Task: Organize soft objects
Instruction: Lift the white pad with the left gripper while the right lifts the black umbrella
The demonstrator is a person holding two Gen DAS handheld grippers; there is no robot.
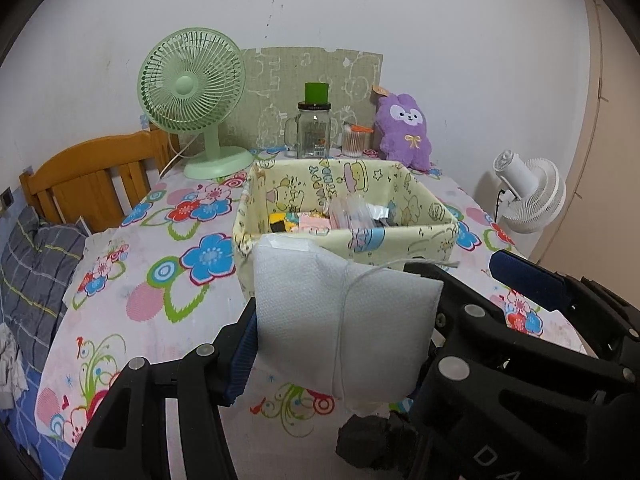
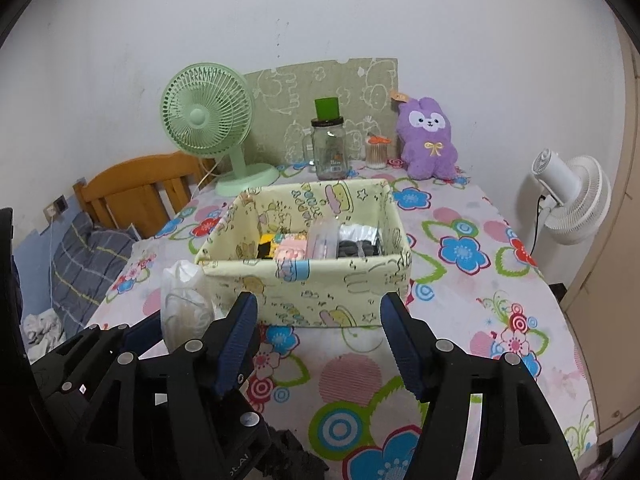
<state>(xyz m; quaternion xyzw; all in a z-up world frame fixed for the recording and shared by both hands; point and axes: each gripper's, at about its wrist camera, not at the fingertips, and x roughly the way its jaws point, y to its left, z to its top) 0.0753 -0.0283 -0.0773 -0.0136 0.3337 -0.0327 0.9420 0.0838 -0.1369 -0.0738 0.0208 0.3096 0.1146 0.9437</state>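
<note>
White sachet (image 1: 344, 320) clamped in left tongs (image 1: 340, 328), right tongs (image 2: 316, 340) released, empty.

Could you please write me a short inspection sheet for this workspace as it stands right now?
Surface: table under a flowered cloth.
Job's things: white pouch with a string, held before the yellow fabric box; the box holds small packets.
Clutter: green fan, glass jar, swab tub, purple plush along the back.
Grippers: left tongs shut on the pouch; right tongs open, empty.
Cables: green fan's cord; white fan's black cord.
Surroundings: white fan, wooden headboard, pillow.
</note>
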